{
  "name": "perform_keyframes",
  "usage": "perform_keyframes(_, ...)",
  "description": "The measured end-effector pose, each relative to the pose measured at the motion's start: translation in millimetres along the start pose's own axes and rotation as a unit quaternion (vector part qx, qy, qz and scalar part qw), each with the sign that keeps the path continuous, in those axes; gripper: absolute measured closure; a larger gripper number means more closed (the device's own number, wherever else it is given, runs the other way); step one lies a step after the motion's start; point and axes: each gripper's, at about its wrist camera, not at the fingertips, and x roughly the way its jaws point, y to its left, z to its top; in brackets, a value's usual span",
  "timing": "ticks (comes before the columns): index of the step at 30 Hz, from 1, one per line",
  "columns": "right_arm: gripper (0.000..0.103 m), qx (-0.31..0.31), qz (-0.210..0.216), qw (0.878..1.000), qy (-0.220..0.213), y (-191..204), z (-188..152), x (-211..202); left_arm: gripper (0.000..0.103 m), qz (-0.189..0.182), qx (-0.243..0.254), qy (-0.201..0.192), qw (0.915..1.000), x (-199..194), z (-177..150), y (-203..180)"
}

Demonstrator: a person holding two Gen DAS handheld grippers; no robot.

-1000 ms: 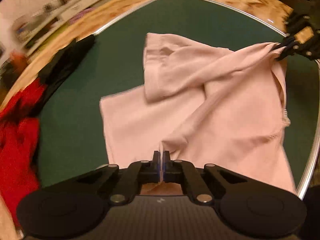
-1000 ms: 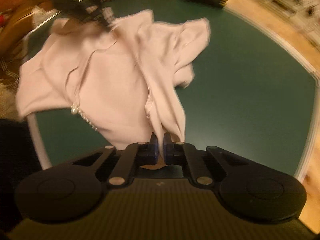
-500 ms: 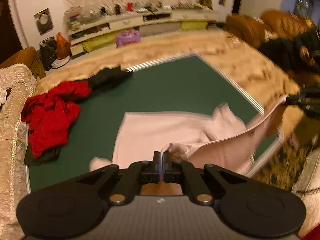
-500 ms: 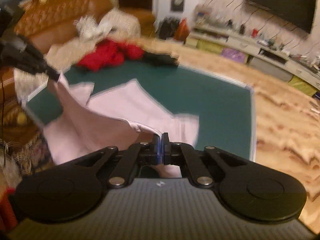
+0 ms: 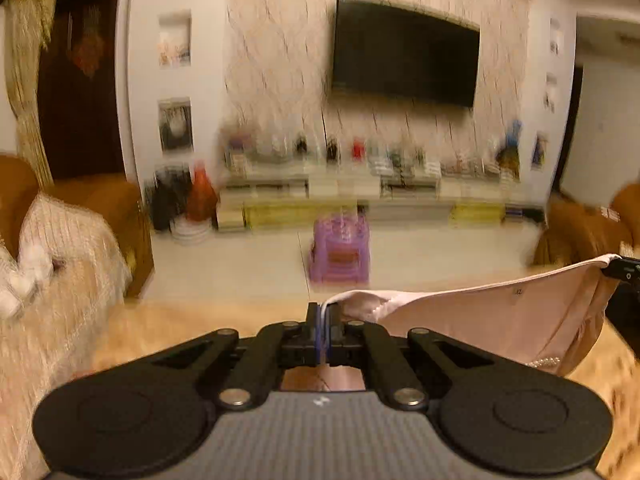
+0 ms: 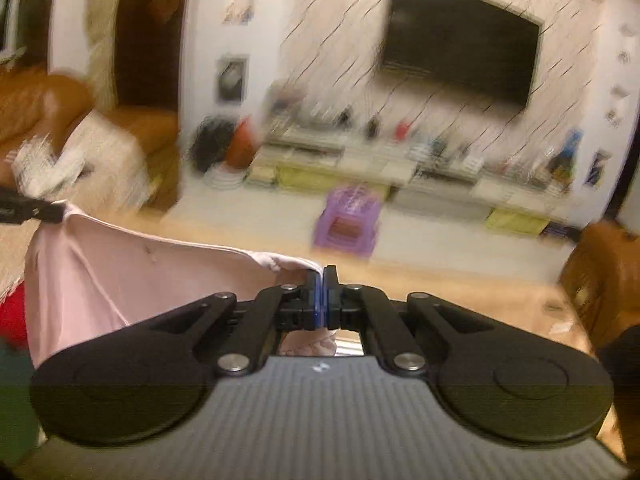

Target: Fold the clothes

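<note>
A pale pink shirt [image 5: 488,316] hangs in the air, stretched between both grippers. My left gripper [image 5: 323,312] is shut on one end of its upper edge. My right gripper [image 6: 322,280] is shut on the other end; the shirt [image 6: 120,276] spreads to its left. In the left wrist view the right gripper's tip [image 5: 624,270] holds the shirt's far corner. In the right wrist view the left gripper's tip [image 6: 28,210] holds the other corner. An "XL" tag and a bead trim show on the cloth.
Both views point across the room: a wall TV [image 5: 404,56], a low shelf unit [image 5: 360,196], a purple stool [image 5: 340,248], brown sofas [image 5: 588,224]. A red garment [image 6: 12,316] and a strip of the green table [image 6: 16,400] show at the lower left.
Both grippers have lifted the pink shirt off the green table and tilted up. The views now face the room and the table has dropped almost out of sight.
</note>
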Motion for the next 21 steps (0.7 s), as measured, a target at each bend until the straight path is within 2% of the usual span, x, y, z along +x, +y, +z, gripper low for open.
perform_keyframes(4, 0.100, 0.002, -0.033, 0.998, -0.060, -12.4, 47.5, -17.4, 0.102, 0.011, 0.016, -0.058, 0.9981, -25.3, 36.0, -12.6)
perform_keyframes(7, 0.100, -0.006, -0.049, 0.995, -0.089, -22.9, 56.1, -38.6, 0.102, 0.008, 0.038, -0.079, 0.9961, -44.5, 34.9, -26.6)
perform_keyframes(10, 0.100, -0.016, -0.054, 0.994, -0.097, -34.5, 38.6, -55.4, 0.102, 0.002, 0.066, -0.086, 0.9941, -62.5, 3.6, -41.8)
perform_keyframes(13, 0.100, -0.036, -0.049, 0.995, -0.081, -38.5, -3.0, -70.6, 0.102, -0.012, 0.091, -0.074, 0.9930, -75.5, -55.1, -54.9)
perform_keyframes(16, 0.100, -0.059, -0.036, 0.997, -0.043, -27.0, -69.8, -83.4, 0.102, -0.029, 0.124, -0.036, 0.9912, -89.7, -137.0, -78.6)
perform_keyframes(18, 0.100, -0.074, -0.027, 0.997, -0.010, -17.3, -123.7, -86.9, 0.102, -0.037, 0.154, 0.009, 0.9873, -88.4, -204.3, -87.0)
perform_keyframes(21, 0.100, -0.098, -0.013, 0.993, 0.061, 2.6, -216.9, -78.1, 0.102, -0.061, 0.153, 0.093, 0.9820, -76.5, -296.2, -87.7)
